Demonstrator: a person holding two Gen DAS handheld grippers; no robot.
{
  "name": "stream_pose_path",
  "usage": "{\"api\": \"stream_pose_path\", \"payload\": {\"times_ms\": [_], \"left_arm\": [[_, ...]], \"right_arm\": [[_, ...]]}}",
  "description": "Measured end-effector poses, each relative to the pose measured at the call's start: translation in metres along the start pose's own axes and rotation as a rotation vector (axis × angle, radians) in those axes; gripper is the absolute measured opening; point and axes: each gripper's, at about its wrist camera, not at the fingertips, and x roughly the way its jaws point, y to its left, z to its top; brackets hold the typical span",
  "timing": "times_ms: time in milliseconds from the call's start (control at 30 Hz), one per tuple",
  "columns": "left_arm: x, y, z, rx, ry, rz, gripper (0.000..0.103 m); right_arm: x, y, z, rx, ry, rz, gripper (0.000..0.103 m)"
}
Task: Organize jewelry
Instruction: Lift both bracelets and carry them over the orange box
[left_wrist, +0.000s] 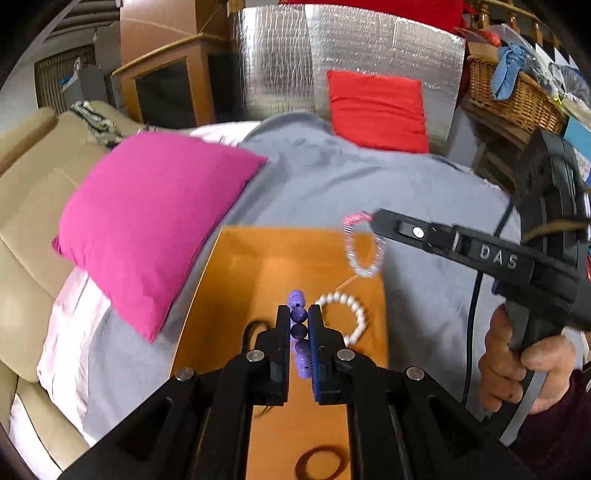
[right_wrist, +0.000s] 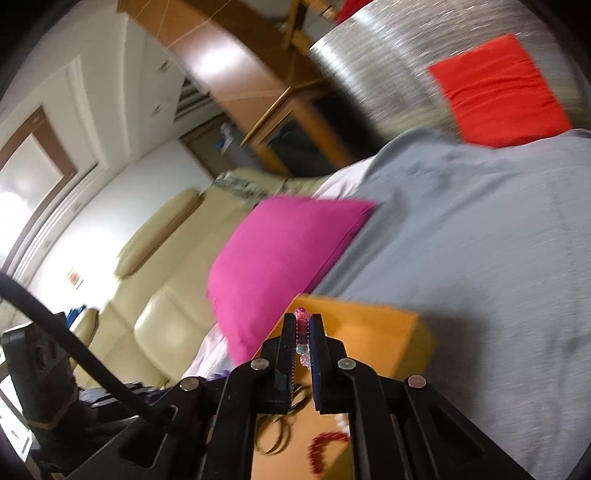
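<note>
Pink cushion (left_wrist: 155, 221) crowding orange box (left_wrist: 258, 258) (left side)

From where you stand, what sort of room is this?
Most likely a home living room or bedroom: a cream leather sofa, a pink cushion on a grey blanket, and a wicker basket of odds and ends.
</note>
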Motion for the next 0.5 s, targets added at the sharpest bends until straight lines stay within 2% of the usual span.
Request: {"api": "stream_pose_path", "payload": {"times_ms": [167, 333, 500], "left_arm": [[0.001, 0.016, -0.035, -0.051, 0.058, 0.002, 0.009], [-0.001, 0.020, -0.066, -0.083, 0.115, -0.022, 0.009], [0.004, 0.019, -0.082, -0.109, 0.159, -0.038, 0.009]], "right_arm": [[0.026, 0.023, -0.018, -0.073, 0.107, 0.042, 0.008], [0.045, 0.027, -0.035, -0.060, 0.208, 0.090, 0.008], [0.063, 0.028, -0.052, -0.067, 0.323, 0.062, 0.008]]}}
